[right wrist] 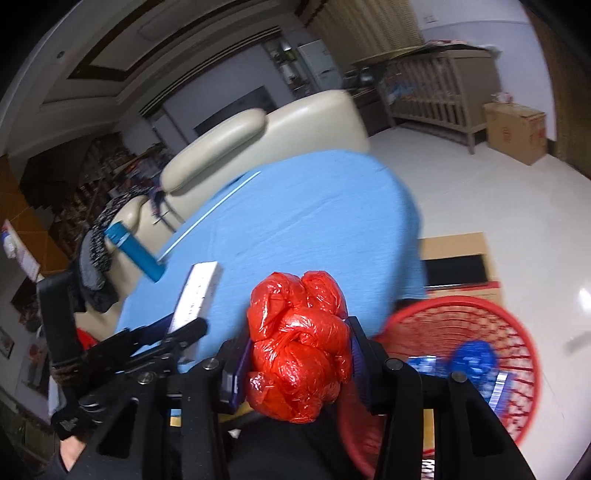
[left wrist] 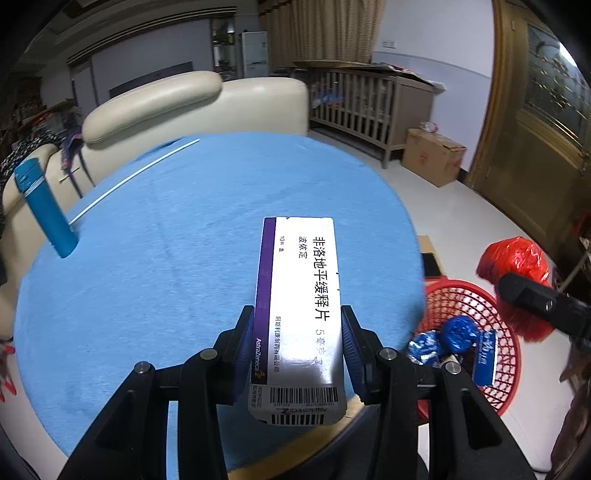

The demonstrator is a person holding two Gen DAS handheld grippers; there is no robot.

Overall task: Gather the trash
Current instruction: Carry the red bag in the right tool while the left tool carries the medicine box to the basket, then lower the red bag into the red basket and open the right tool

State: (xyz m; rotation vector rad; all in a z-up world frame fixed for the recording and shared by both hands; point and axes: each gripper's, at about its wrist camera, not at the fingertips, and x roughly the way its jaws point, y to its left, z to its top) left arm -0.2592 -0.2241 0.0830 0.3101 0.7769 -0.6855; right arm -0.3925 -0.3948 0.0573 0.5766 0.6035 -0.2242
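Both grippers carry trash toward the red basket (left wrist: 480, 295) beside the table (left wrist: 166, 258): left gripper (left wrist: 297, 343) clamps a medicine box (left wrist: 301, 295), right gripper (right wrist: 299, 354) squeezes a crumpled red bag (right wrist: 299, 339).

A home living room: a cream leather sofa (left wrist: 192, 107) stands beyond the blue-covered table's (left wrist: 177, 229) far edge, with a wooden crib (left wrist: 369, 107), curtains (left wrist: 321, 29) and a cardboard box (left wrist: 432, 155).

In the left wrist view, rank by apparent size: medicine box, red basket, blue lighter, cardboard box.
1. Medicine box, though nearness to the camera inflates it.
2. Red basket, partly hidden.
3. Blue lighter and cardboard box look alike; no ranking.
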